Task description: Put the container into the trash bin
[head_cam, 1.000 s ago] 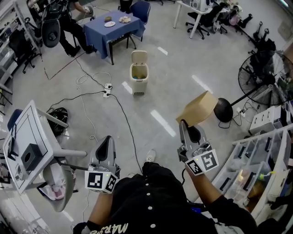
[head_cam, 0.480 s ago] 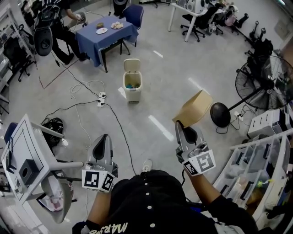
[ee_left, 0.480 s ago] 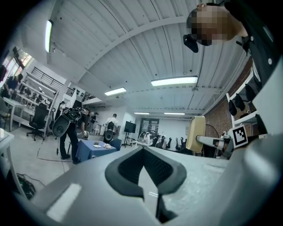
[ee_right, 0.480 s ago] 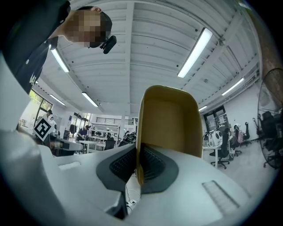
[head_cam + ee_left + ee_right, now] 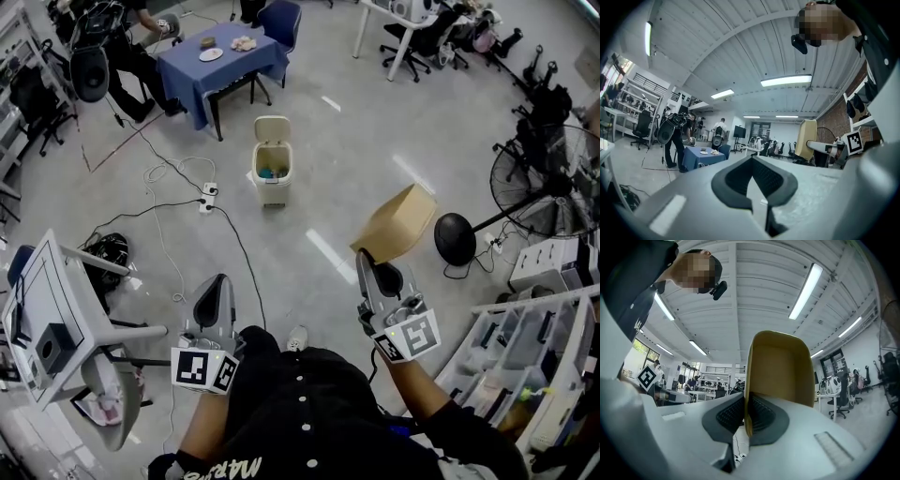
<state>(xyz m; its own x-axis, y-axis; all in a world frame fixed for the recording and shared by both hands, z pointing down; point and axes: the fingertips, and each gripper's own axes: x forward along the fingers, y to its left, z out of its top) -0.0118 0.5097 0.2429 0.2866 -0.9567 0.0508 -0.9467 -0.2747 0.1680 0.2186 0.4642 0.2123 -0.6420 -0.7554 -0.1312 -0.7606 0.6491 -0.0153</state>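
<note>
My right gripper is shut on the rim of a tan cardboard container, held up in the air above the floor. In the right gripper view the container stands upright, its wall pinched between the two dark pads. A cream trash bin with its lid flipped open stands on the floor ahead and to the left, some rubbish inside it. My left gripper is shut and holds nothing; its pads meet in the left gripper view, where the container shows at the right.
A blue-clothed table with plates stands behind the bin. Cables and a power strip lie on the floor left of the bin. A black fan stands at the right, shelving at the lower right, a white desk at the left.
The view has shifted slightly, and the bin sits about where it was half a second ago. Both grippers keep their pose, and the container stays clamped in the right one.
</note>
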